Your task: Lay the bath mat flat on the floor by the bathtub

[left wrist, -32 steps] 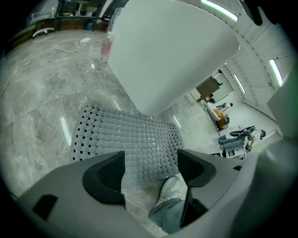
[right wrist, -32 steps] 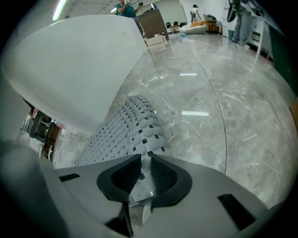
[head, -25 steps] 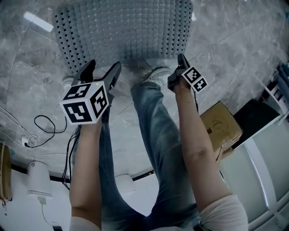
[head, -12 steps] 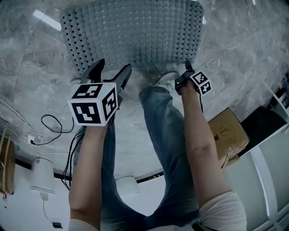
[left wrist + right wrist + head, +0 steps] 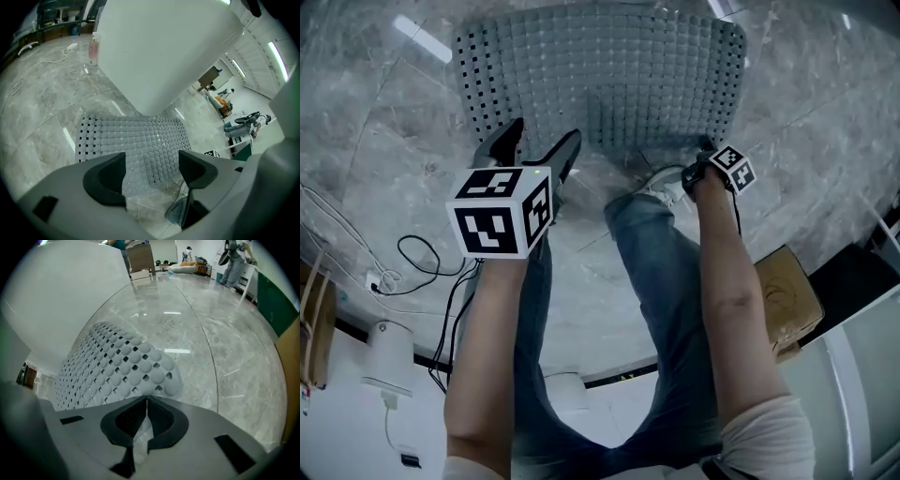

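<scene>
The grey perforated bath mat (image 5: pixel 600 84) lies on the marble floor ahead of me, beside the white bathtub (image 5: pixel 159 47). My right gripper (image 5: pixel 705 150) sits at the mat's near right corner. In the right gripper view its jaws (image 5: pixel 146 399) are shut, with the edge of the mat (image 5: pixel 117 366) pinched at their tips. My left gripper (image 5: pixel 542 136) hovers over the mat's near left edge. Its jaws (image 5: pixel 152 171) stand wide open with nothing between them, and the mat (image 5: pixel 136 140) shows through the gap.
My own jeans legs (image 5: pixel 656 281) and a shoe (image 5: pixel 661 183) stand just short of the mat. A cardboard box (image 5: pixel 787 300) sits at the right. Black cables (image 5: pixel 412 258) and a white device (image 5: pixel 384 361) lie at the left. A bottle (image 5: pixel 93 51) stands beside the tub.
Both grippers have moved forward toward the mat, and the right one has gone from the mat's near edge to its near right corner. The left gripper has stayed open.
</scene>
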`<action>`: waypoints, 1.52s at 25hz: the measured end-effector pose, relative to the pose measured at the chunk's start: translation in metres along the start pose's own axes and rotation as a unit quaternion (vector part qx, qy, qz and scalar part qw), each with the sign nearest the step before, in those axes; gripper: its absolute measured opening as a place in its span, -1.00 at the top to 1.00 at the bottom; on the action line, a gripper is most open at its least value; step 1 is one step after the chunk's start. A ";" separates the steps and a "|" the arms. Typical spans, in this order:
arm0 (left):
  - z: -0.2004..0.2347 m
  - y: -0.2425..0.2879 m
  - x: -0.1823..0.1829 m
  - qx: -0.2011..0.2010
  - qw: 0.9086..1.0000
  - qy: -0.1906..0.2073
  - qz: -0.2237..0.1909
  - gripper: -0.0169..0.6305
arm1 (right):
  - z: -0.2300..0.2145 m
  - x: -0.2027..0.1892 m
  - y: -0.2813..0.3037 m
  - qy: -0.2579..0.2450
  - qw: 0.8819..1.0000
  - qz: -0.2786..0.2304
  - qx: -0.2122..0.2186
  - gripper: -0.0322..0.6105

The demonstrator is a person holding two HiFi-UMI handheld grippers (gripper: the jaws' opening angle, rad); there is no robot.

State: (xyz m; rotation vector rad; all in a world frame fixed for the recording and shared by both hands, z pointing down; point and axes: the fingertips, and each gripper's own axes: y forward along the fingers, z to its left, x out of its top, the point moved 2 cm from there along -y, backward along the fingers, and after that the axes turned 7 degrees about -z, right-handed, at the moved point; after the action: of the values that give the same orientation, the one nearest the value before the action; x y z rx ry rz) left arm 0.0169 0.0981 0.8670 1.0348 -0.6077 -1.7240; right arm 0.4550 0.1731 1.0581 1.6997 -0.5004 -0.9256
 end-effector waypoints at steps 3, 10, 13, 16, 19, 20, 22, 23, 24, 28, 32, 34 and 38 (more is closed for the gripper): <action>-0.004 -0.001 0.001 -0.002 1.000 -0.004 -0.004 -0.19 | 0.008 0.015 -0.014 -0.064 0.998 -0.019 -0.001 0.82; -0.017 -0.026 -0.011 -0.012 1.000 0.005 -0.012 -0.18 | 0.051 0.022 -0.060 -0.094 0.995 -0.010 0.043 0.82; -0.015 -0.047 -0.020 -0.001 1.000 0.004 -0.016 0.07 | 0.087 0.021 -0.087 -0.107 0.991 -0.011 0.073 0.82; -0.014 -0.075 -0.022 0.019 0.999 -0.010 -0.032 0.73 | 0.134 0.022 -0.124 -0.143 0.983 -0.024 0.115 0.82; -0.023 -0.107 -0.015 0.005 0.999 0.002 -0.039 0.88 | 0.184 0.025 -0.168 -0.190 0.968 -0.035 0.159 0.82; -0.028 -0.118 -0.012 -0.002 0.999 0.008 -0.041 0.89 | 0.199 0.026 -0.184 -0.204 0.963 -0.037 0.173 0.82; -0.034 -0.142 -0.002 -0.015 0.998 0.017 -0.050 0.90 | 0.229 0.026 -0.216 -0.231 0.951 -0.038 0.202 0.82; -0.037 -0.154 0.006 -0.021 0.998 0.021 -0.059 0.90 | 0.242 0.025 -0.232 -0.244 0.945 -0.038 0.214 0.82; -0.038 -0.166 0.014 -0.026 0.997 0.023 -0.070 0.90 | 0.255 0.026 -0.248 -0.255 0.940 -0.039 0.223 0.82; -0.043 -0.209 0.056 -0.036 0.992 0.031 -0.113 0.90 | 0.306 0.032 -0.317 -0.295 0.918 -0.050 0.261 0.82; -0.047 -0.255 0.093 -0.036 0.988 0.042 -0.142 0.90 | 0.354 0.034 -0.387 -0.323 0.896 -0.067 0.297 0.82; -0.053 -0.273 0.115 -0.042 0.985 0.049 -0.161 0.90 | 0.379 0.041 -0.419 -0.330 0.886 -0.078 0.318 0.82; -0.080 -0.324 0.137 -0.057 0.981 0.064 -0.173 0.90 | 0.404 0.045 -0.497 -0.343 0.871 -0.078 0.344 0.82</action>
State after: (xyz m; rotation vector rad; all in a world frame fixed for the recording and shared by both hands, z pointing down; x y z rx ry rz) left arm -0.0934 0.0998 0.5238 1.2107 -0.2519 -1.9483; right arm 0.1059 0.0570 0.5320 2.0184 -1.3041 -1.6159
